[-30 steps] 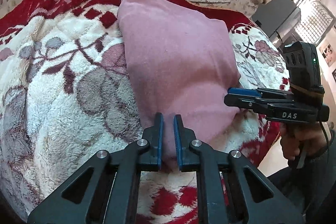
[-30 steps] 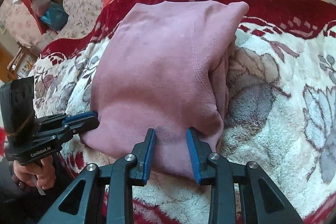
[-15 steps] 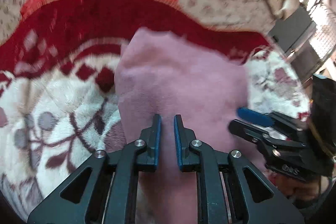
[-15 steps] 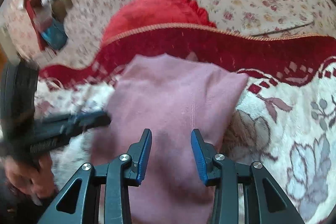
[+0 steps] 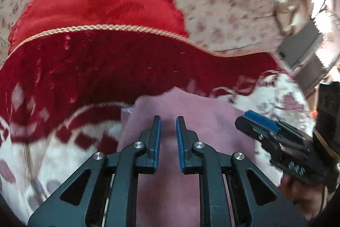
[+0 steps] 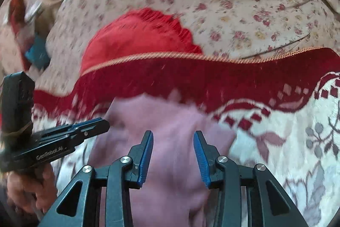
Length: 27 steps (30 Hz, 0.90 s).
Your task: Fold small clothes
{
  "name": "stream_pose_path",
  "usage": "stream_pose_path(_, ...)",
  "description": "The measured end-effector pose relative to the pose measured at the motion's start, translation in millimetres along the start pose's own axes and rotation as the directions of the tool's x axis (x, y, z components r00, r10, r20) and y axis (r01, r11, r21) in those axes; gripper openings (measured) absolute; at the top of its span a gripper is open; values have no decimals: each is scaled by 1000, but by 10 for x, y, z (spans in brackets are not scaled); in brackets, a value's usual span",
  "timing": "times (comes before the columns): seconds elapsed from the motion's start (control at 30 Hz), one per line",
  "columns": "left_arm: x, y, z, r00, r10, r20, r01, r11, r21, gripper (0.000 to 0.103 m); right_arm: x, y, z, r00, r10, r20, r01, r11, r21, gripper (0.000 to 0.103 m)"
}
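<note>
Both claws have swept the pink garment [image 5: 191,118] up the bed toward the red pillow [image 5: 95,3], left claw [image 5: 168,131] and right claw [image 6: 173,142] seemingly pinching its near edge through blur, which a loose grip could drop.

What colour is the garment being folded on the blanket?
Dusty pink garment, plain; clearest from the right wrist view.

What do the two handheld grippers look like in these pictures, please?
Both are black with blue pads inside the jaws and round silver pivot pins. The left gripper shows white lettering on its side from the right camera; the right gripper has a boxy black block on top.
</note>
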State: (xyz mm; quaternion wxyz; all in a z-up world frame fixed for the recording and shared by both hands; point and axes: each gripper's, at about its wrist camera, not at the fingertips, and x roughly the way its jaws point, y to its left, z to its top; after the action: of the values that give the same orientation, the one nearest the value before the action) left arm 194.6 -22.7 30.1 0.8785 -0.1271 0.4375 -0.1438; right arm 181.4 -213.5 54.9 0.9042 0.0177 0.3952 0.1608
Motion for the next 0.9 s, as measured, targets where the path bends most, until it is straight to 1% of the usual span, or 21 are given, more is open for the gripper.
stream_pose_path(0.03,141,36,12,999,21,-36,-21,1000,-6,12,134,-34,45,1000,8,-14,-8,1000,27,38)
stream_pose_path(0.07,227,81,-8,998,23,-66,-24,1000,-14,11,231,-52,56,999,12,-34,-11,999,39,38)
stream_pose_path(0.1,289,106,-28,997,20,-77,-22,1000,-21,11,347,-44,57,998,5,-64,-3,999,39,38)
stream_pose_path(0.13,299,109,-52,998,19,-63,-20,1000,-8,12,456,-45,36,995,-12,-99,14,1000,28,38)
stream_pose_path(0.17,298,94,-58,998,23,-58,-23,1000,2,12,606,-31,-10,987,-45,-155,46,999,1,38)
stream_pose_path(0.2,294,84,-58,998,27,-56,-27,1000,8,12,673,-14,-47,982,-62,-179,60,998,-18,38)
stream_pose_path(0.27,238,74,-51,998,13,-65,-13,1000,3,12,699,31,-64,982,-85,-172,73,995,-71,38)
stream_pose_path(0.33,98,64,-72,998,9,-57,-9,1000,4,12,594,15,-10,984,-65,-169,56,997,-52,38)
stream_pose_path(0.37,-6,51,-100,999,13,-45,-12,1000,13,12,515,-7,17,987,-47,-151,42,999,-34,38)
stream_pose_path(0.4,-98,52,-148,999,14,-34,-13,1000,25,16,398,-38,41,992,-23,-122,21,1000,-14,38)
stream_pose_path(0.43,-204,35,-217,1000,12,-22,-12,999,39,33,247,-75,57,996,1,-88,0,1000,6,38)
stream_pose_path(0.47,-300,34,-293,1000,12,-12,-12,999,49,55,79,-120,52,998,16,-54,-15,1000,23,38)
stream_pose_path(0.5,-388,36,-379,1000,14,-2,-14,998,59,62,-66,-178,46,999,21,-33,-20,999,38,38)
stream_pose_path(0.57,-521,60,-574,1000,14,8,-15,997,78,64,-351,-331,-80,999,53,6,-53,995,89,38)
stream_pose_path(0.6,-560,83,-668,1000,12,-1,-12,997,82,64,-460,-415,-168,996,81,24,-83,988,130,42)
stream_pose_path(0.63,-571,104,-748,1000,5,-12,-4,997,82,64,-548,-532,-285,993,113,39,-118,977,179,44)
stream_pose_path(0.67,-564,134,-824,1000,-4,-21,5,997,73,64,-605,-589,-366,992,122,41,-128,970,206,44)
stream_pose_path(0.7,-538,159,-872,999,-14,-31,15,998,59,64,-607,-649,-448,991,127,37,-133,964,229,44)
stream_pose_path(0.77,-427,233,-945,996,-54,-67,53,999,-7,64,-583,-720,-582,990,138,22,-139,955,260,45)
stream_pose_path(0.83,-400,294,-978,994,-94,-62,89,994,-67,64,-486,-772,-711,984,180,-2,-170,936,307,45)
stream_pose_path(0.9,-372,319,-995,994,-94,-56,89,992,-91,66,-401,-780,-799,980,198,-28,-178,928,328,45)
